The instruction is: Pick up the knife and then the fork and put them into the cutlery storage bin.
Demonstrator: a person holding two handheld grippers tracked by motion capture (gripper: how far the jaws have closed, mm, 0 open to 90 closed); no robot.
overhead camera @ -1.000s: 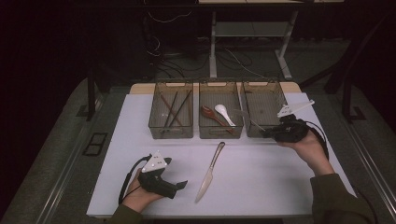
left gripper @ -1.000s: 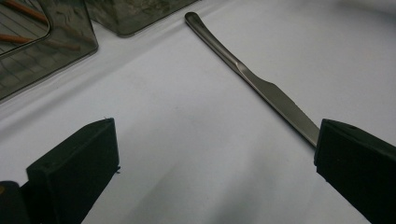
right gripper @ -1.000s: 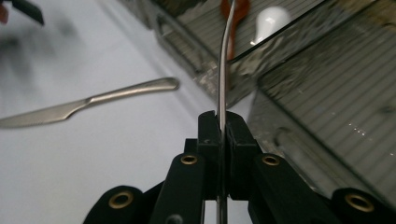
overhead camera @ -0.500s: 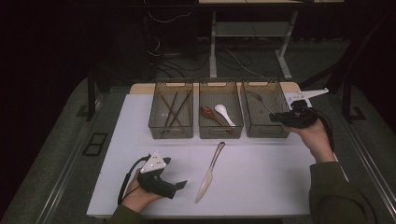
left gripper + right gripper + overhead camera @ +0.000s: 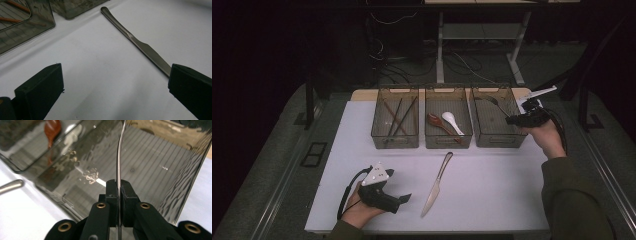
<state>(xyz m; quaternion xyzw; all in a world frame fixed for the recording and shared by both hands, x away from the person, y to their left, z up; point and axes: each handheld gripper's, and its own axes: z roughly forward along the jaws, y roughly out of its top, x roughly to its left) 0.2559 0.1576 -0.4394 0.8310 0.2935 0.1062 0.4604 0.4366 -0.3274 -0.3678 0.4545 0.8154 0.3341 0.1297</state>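
Right hand-held gripper (image 5: pixel 119 192) is pinching a thin metal fork (image 5: pixel 119 157) over the right bin (image 5: pixel 498 140), upper right.
It is looking light, stiff and slippery, so gripping its flat handle is working best.

At the centre of the high view we see a white table top (image 5: pixel 492 195) bearing three smoke-grey, see-through bins (image 5: pixel 448 141). The right bin's floor (image 5: pixel 150 162) shows fine parallel ribbing. In the left bin lie dark brown chopsticks (image 5: pixel 398 117); in the middle bin, a white spoon (image 5: pixel 452 122) beside a reddish-brown one (image 5: pixel 435 121). The knife (image 5: pixel 436 184) at lower centre is plain silver, as is the thin utensil (image 5: pixel 120 157). Both grippers, the left (image 5: pixel 404 198) and the right (image 5: pixel 510 120), are black, each with a pale grey plate; the right shows brass-coloured rivets (image 5: pixel 101 205).
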